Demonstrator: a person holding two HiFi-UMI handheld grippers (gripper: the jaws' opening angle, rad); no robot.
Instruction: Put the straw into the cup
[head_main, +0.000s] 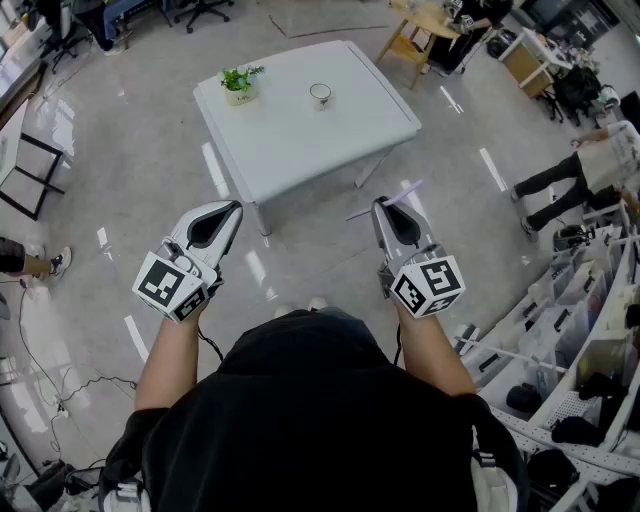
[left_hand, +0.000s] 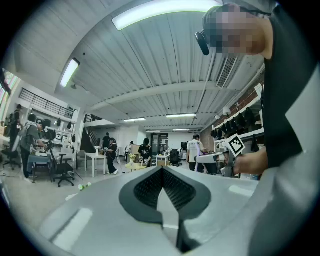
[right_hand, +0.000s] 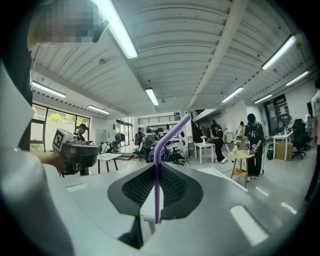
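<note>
Holding purple straw (right_hand: 156, 165) in right gripper (head_main: 385, 206), jaws closed on lower shaft, bend above; left gripper (head_main: 234, 208) shut tight on nothing; locate cup (head_main: 320, 94) on white table (head_main: 300, 150), well apart; treat straw as probably light, thin, crushable; grip gently below bend.

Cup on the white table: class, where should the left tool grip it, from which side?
Take the cup by its side wall, probably level from the left: it stands upright, and its open mouth must stay clear for the purple straw in the right tool.
</note>
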